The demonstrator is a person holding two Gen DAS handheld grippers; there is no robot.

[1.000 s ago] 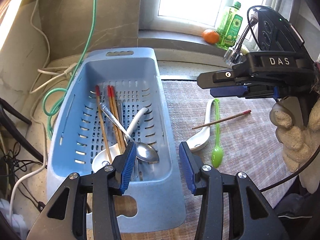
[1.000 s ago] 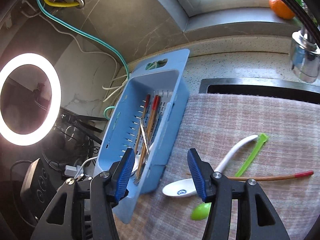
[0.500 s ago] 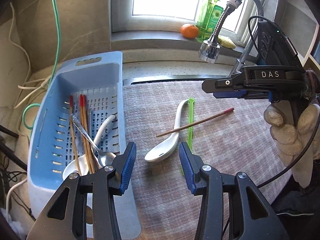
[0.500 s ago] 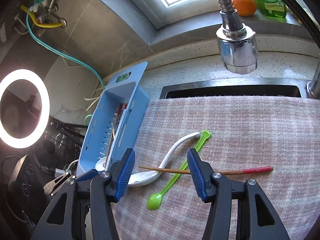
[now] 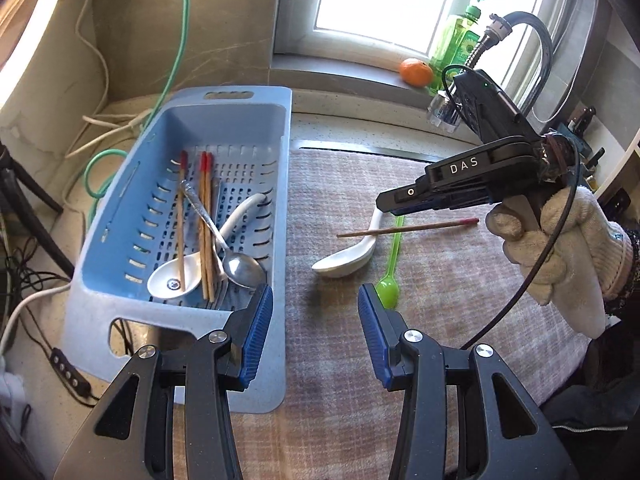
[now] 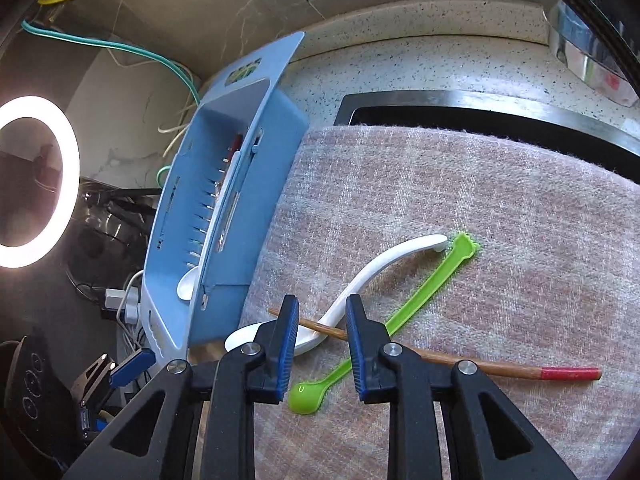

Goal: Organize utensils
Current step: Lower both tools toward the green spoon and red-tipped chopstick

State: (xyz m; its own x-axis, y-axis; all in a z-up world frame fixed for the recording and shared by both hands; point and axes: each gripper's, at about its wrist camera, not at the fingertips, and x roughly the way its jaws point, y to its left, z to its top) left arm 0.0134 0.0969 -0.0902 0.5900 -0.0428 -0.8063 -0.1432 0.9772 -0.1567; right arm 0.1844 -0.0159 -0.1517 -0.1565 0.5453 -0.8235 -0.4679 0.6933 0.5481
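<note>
- Kitchen counter, speckled stone (image 6: 400,64), window sill behind with an orange (image 5: 416,72) and a green soap bottle (image 5: 460,40); ring light (image 6: 36,180) glowed off to the side.
- Checked cloth (image 5: 440,300) covered the sink area; dark sink edge (image 6: 480,108) showed past its far hem.
- Blue basket (image 5: 276,200) sat just beside the cloth's edge, holding chopsticks, a metal spoon and a white spoon.
- On the cloth: white spoon (image 6: 360,280), green spoon (image 6: 400,312), red-tipped chopstick (image 6: 500,368) lying across both.
- My right gripper (image 6: 322,316) pointed down over the white spoon's handle and the chopstick, jaws closing, both between them, pads not pressing.
- My left gripper (image 5: 316,304) hung over bare cloth beside the basket, jaws apart, nothing in them.
- Open cloth lay right of the utensils; the faucet head (image 5: 444,112) hung over the far side.
</note>
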